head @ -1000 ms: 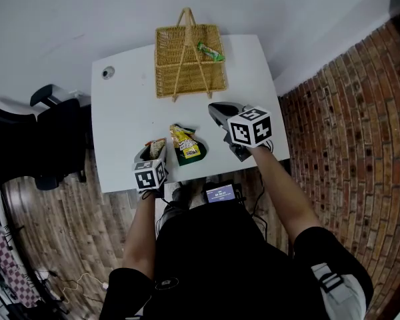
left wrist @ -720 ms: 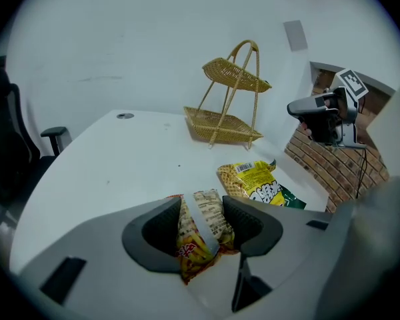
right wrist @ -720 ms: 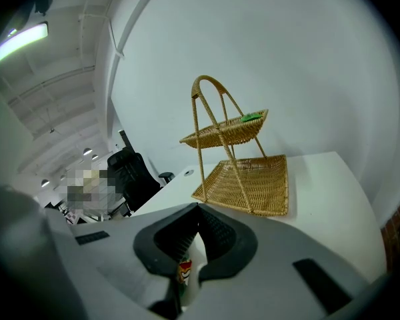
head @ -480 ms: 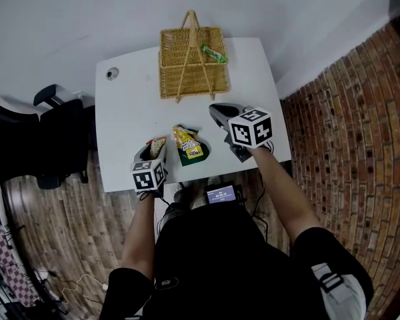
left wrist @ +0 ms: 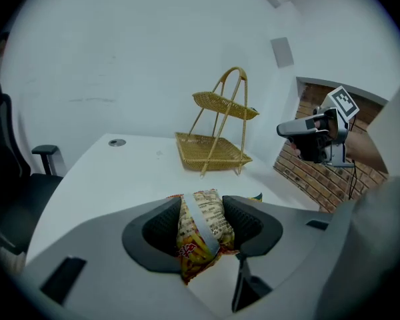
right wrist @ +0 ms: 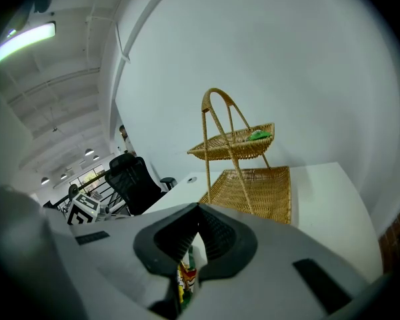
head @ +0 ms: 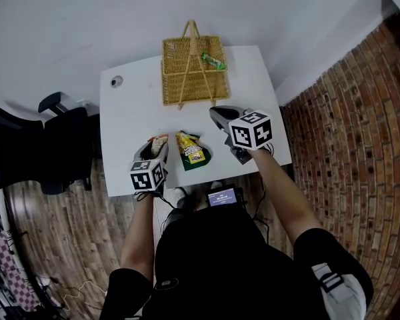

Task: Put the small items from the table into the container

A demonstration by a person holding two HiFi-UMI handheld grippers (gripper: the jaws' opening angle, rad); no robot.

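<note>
My left gripper [head: 157,146] is shut on a yellow and red snack packet [left wrist: 201,229], held just above the front of the white table [head: 130,122]. A green and yellow packet [head: 192,152] lies on the table to its right. My right gripper [head: 217,116] hovers shut with nothing in it, in front of the two-tier wicker basket [head: 187,79]. A green wrapped item [head: 214,61] rests on the basket's upper tier [right wrist: 235,143]. In the right gripper view the lying packet [right wrist: 185,279] shows below the closed jaws.
A round cable hole [head: 116,81] is at the table's far left corner. A black office chair [head: 33,145] stands left of the table and a brick wall [head: 347,145] is on the right. A small screen device [head: 221,196] sits at the table's near edge.
My left gripper has risen a little with the snack packet in it. The right gripper has stayed where it was.
</note>
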